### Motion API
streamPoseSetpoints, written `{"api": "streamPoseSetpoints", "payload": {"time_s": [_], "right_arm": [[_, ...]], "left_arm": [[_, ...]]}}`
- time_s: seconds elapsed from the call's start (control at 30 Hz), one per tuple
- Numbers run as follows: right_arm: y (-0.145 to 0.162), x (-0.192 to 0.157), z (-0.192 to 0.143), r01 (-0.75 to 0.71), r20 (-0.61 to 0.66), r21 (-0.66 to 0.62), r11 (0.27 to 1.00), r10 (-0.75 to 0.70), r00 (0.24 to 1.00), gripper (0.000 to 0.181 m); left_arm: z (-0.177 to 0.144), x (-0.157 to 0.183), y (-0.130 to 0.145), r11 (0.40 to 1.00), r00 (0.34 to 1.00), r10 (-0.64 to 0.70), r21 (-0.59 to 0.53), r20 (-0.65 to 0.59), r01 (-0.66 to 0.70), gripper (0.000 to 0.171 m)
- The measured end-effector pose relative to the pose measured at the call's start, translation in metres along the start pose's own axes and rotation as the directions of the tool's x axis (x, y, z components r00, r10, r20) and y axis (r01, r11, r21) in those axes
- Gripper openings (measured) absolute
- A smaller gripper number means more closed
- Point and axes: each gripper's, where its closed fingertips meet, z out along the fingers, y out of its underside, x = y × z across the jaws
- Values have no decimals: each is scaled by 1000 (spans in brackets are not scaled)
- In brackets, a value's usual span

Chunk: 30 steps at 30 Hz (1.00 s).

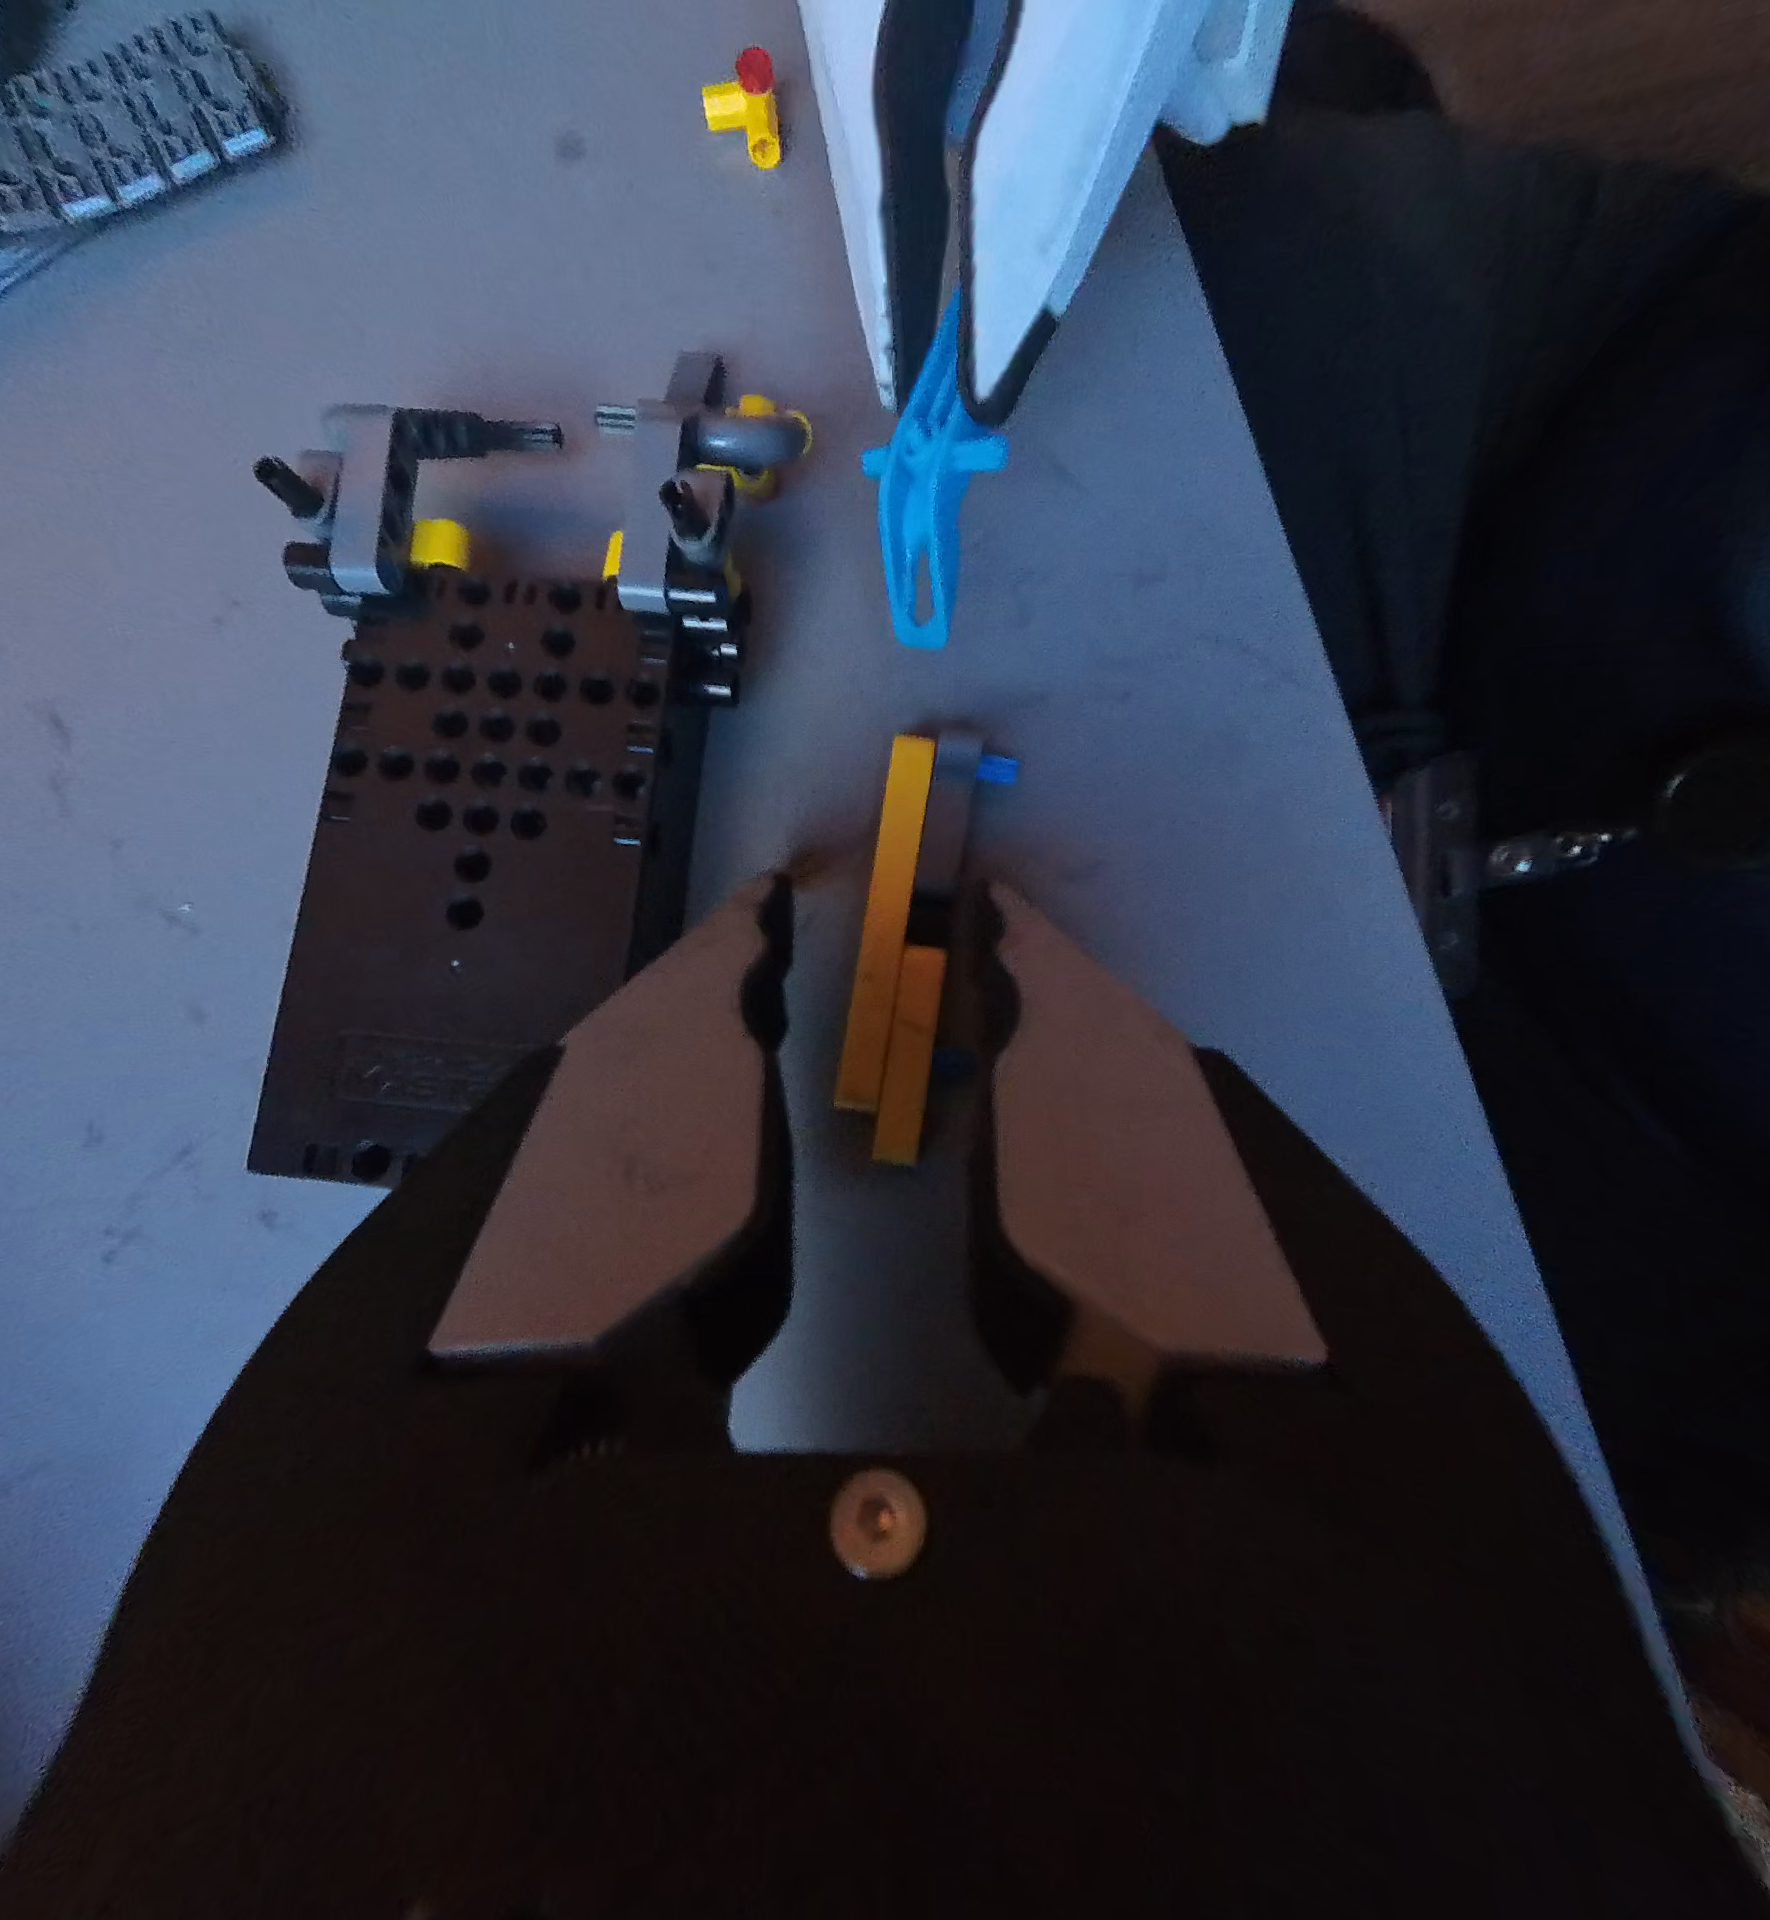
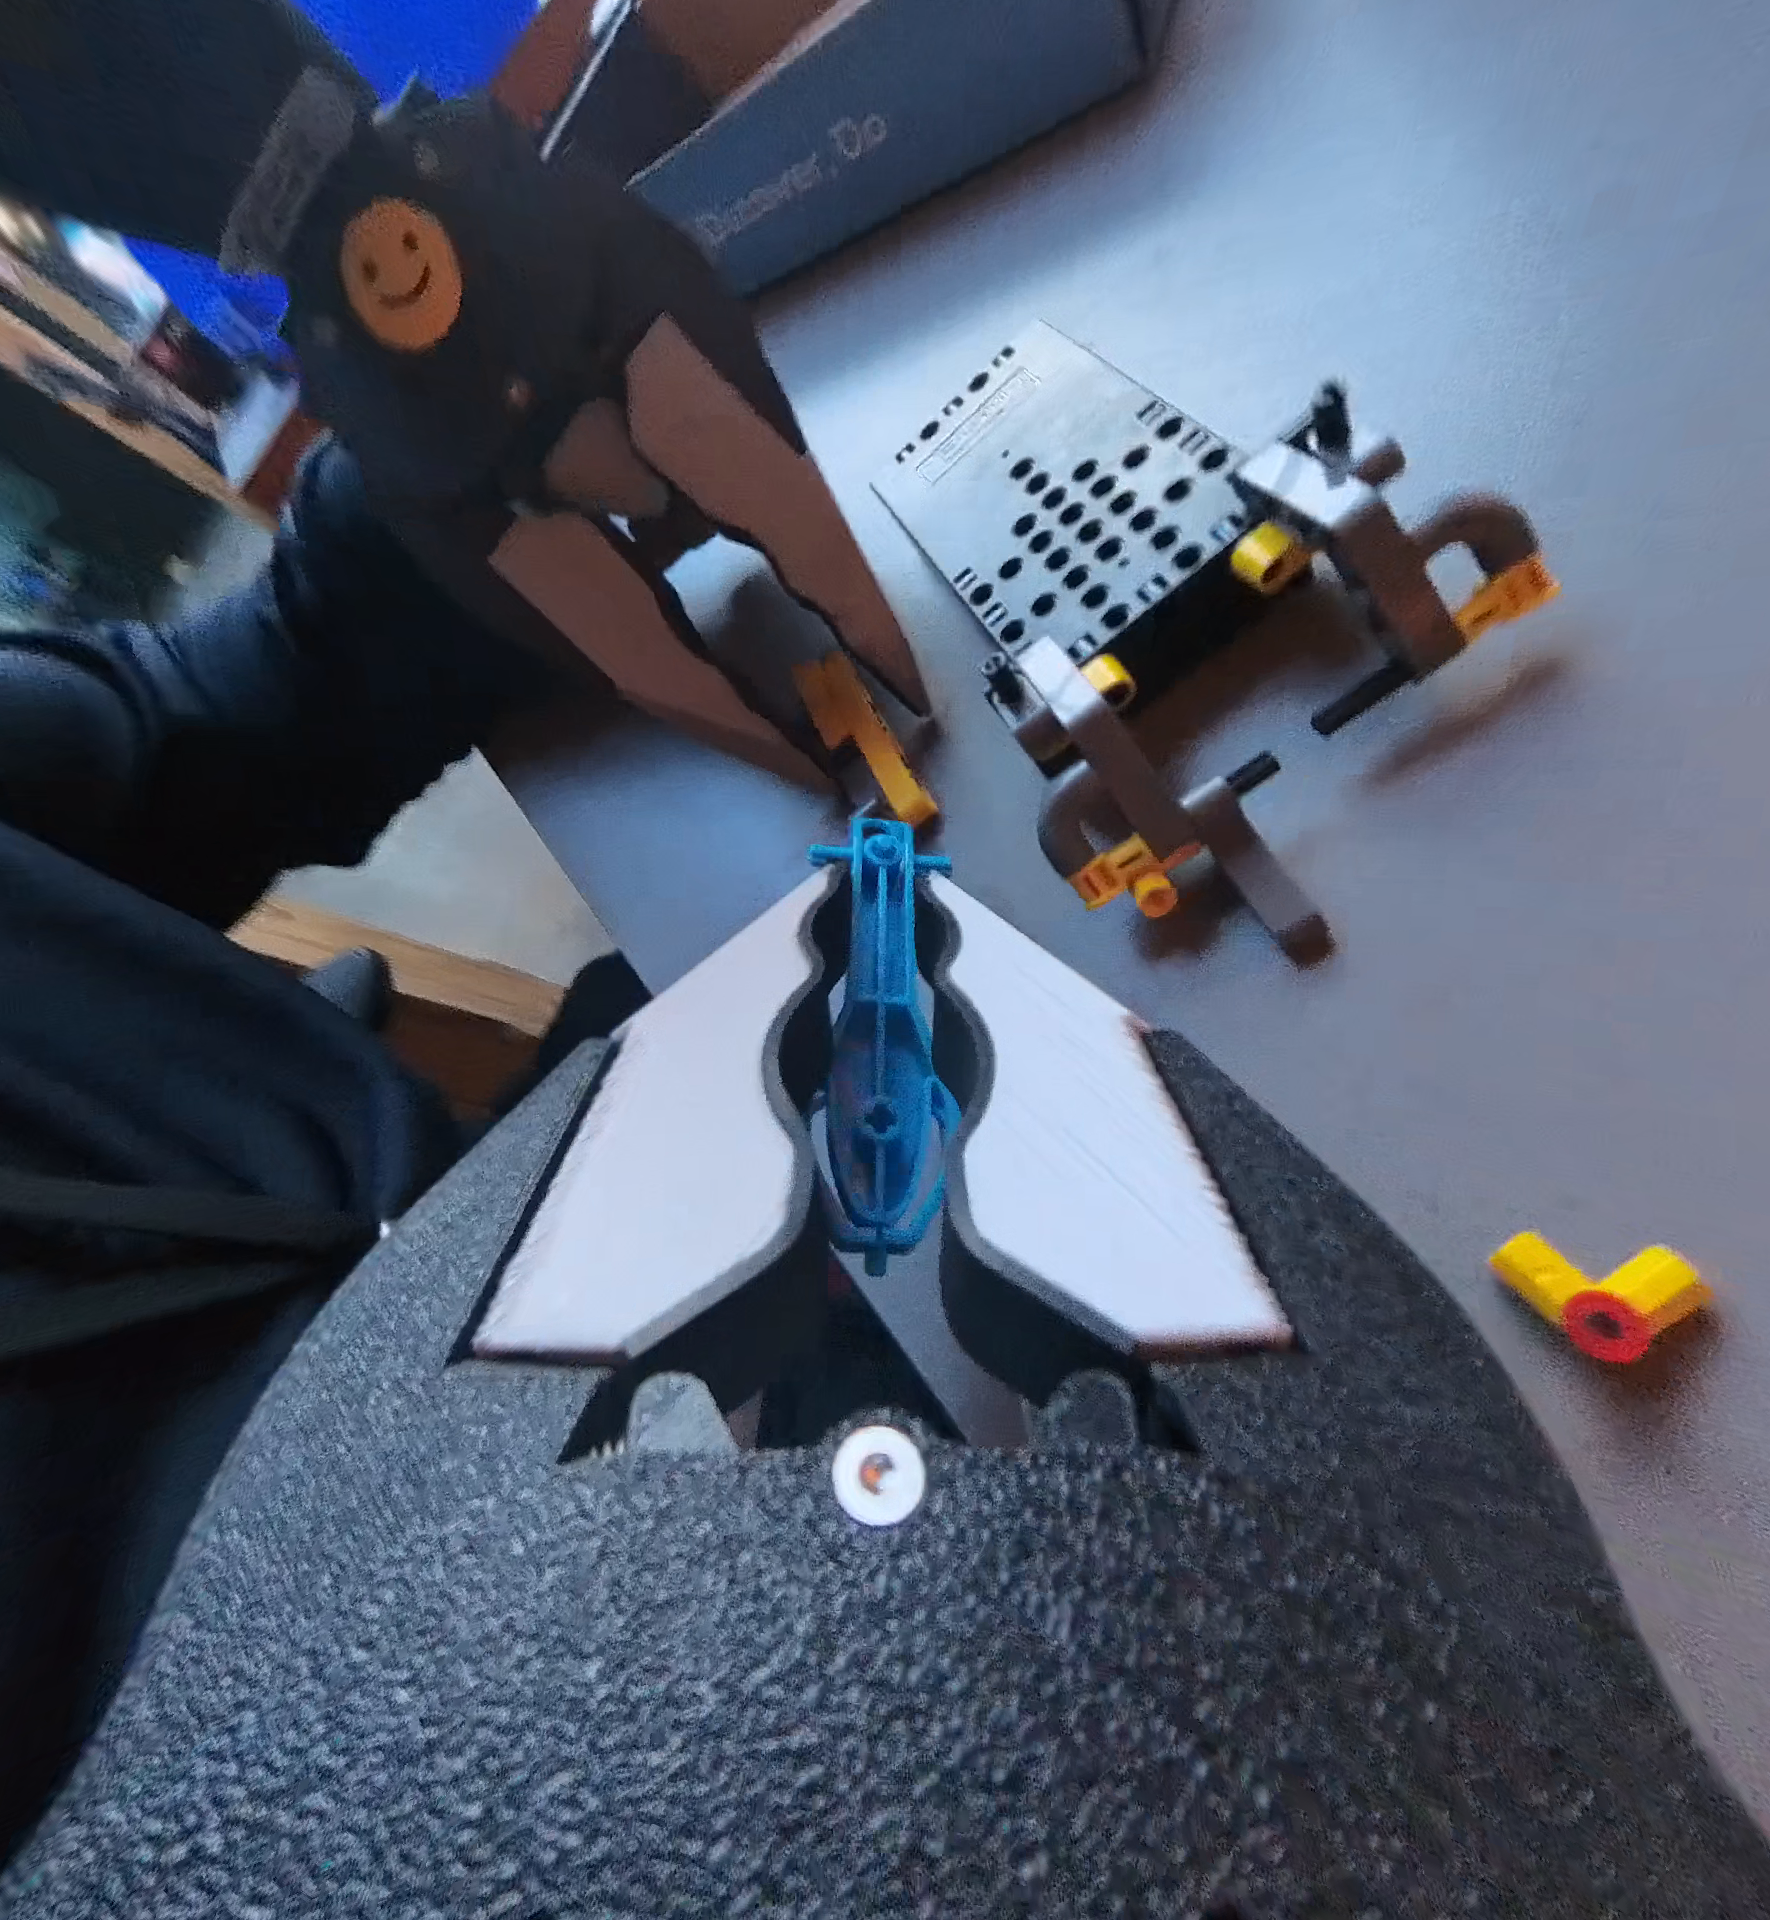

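In the left wrist view my left gripper (image 1: pixel 881 894) is open, its tan fingers on either side of a yellow and grey beam assembly (image 1: pixel 902 935) that lies on the grey table. A gap shows between the left finger and the yellow beam. A small blue pin (image 1: pixel 1000 769) sticks out of the assembly's far end. My right gripper (image 2: pixel 886 883), with white fingers, is shut on a blue plastic piece (image 2: pixel 881 1070) that pokes out past its tips. The right gripper (image 1: pixel 938 395) also shows in the left wrist view, holding the blue piece (image 1: pixel 928 499) just beyond the yellow assembly (image 2: pixel 860 738).
A black perforated block (image 1: pixel 486 831) with grey beams and yellow connectors lies left of the assembly; it also shows in the right wrist view (image 2: pixel 1068 499). A yellow connector with a red bush (image 2: pixel 1608 1299) lies apart. Dark track links (image 1: pixel 81 135) and a blue-grey box (image 2: pixel 912 135) lie farther off. The table edge (image 1: pixel 1380 831) runs close on the right. My right fingertips sit around 7 cm from my left ones.
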Motion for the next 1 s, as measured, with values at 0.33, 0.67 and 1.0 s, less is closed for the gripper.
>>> {"api": "streamPoseSetpoints", "payload": {"time_s": [0.33, 0.67, 1.0], "right_arm": [[2, 9, 0, -66, -83, 101, 993, 75, 994, 9], [0, 7, 7, -17, -68, 74, 997, 22, 997, 9], [6, 12, -10, -21, -125, 91, 996, 32, 992, 9]], "left_arm": [[3, 0, -6, 999, 977, 40, -28, 210, -35, 14], [-17, 9, -4, 980, 975, -198, 28, 97, 197, 34], [0, 12, 1, 986, 974, -156, -29, 164, 163, 15]]}}
